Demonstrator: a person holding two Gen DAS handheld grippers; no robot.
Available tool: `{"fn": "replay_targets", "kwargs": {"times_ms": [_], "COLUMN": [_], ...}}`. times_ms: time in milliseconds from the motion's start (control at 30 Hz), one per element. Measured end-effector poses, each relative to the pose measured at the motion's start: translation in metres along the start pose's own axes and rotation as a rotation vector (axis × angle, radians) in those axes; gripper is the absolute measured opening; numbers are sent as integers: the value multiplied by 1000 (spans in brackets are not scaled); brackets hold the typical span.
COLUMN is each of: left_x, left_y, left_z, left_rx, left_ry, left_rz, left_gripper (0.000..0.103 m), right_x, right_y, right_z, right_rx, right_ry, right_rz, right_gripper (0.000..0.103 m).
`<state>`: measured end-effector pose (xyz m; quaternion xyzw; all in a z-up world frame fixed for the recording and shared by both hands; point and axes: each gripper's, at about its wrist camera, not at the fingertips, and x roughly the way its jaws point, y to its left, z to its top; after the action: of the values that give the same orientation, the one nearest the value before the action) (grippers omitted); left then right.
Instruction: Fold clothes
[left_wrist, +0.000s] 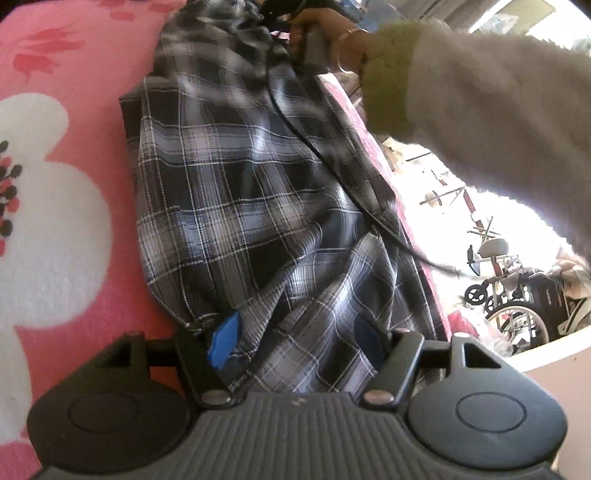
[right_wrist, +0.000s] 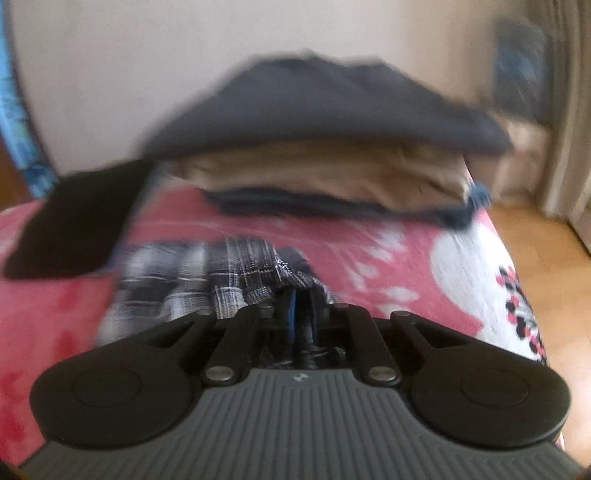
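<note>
My left gripper (left_wrist: 295, 332) stands spread, plaid garment (left_wrist: 251, 192) bunched between its fingers on the pink blanket (left_wrist: 55, 184). My right gripper (right_wrist: 295, 299) pinches the plaid's edge (blurred); folded stack (right_wrist: 325, 147) lies beyond, bare blanket between.

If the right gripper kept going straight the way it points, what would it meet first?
Probably the stack of folded clothes ahead on the pink blanket. The right gripper is shut on the plaid garment; depth is blurred.
</note>
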<state>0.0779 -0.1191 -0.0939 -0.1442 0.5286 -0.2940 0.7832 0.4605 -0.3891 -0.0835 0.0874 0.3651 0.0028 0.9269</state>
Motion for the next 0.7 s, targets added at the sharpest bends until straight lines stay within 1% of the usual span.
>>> {"fn": "replay_targets", "kwargs": {"times_ms": [67,133,200,300,333,433,500,633,700], "left_x": [0,-3,-7,-20,-25,-41,-52,-69,-79], "left_y": [1,4,7,8,8,4,1,-4,-1], "left_z": [0,3,9,17,20,31,34,34,30], "left_rx": [2,-5,-9,36,59,148,212,319,346], "left_ry": [1,13,26,32,34,54,75,111,130], "left_rz": [-6,-21,-36,-57,-66,-97,-114,-132,-139], "left_gripper": [69,70,70,71,72,75,75,75,75], "right_x": [-1,-8,-28,-72,-89,-144,-186,-277,-327], "right_y": [-5,-10,-21,-42,-50,-74,-89,-108,-108], "right_z": [4,8,9,7,6,2,-6,-38,-60], "right_rx": [43,81,140,211,229,266,304,368,379], "right_ry": [-4,-7,-48,-132,-160,-219,-251,-300,-320], "right_rz": [-29,-50,-17,43,56,45,30,-10,-31], "right_gripper": [7,13,14,16,17,18,18,20,21]}}
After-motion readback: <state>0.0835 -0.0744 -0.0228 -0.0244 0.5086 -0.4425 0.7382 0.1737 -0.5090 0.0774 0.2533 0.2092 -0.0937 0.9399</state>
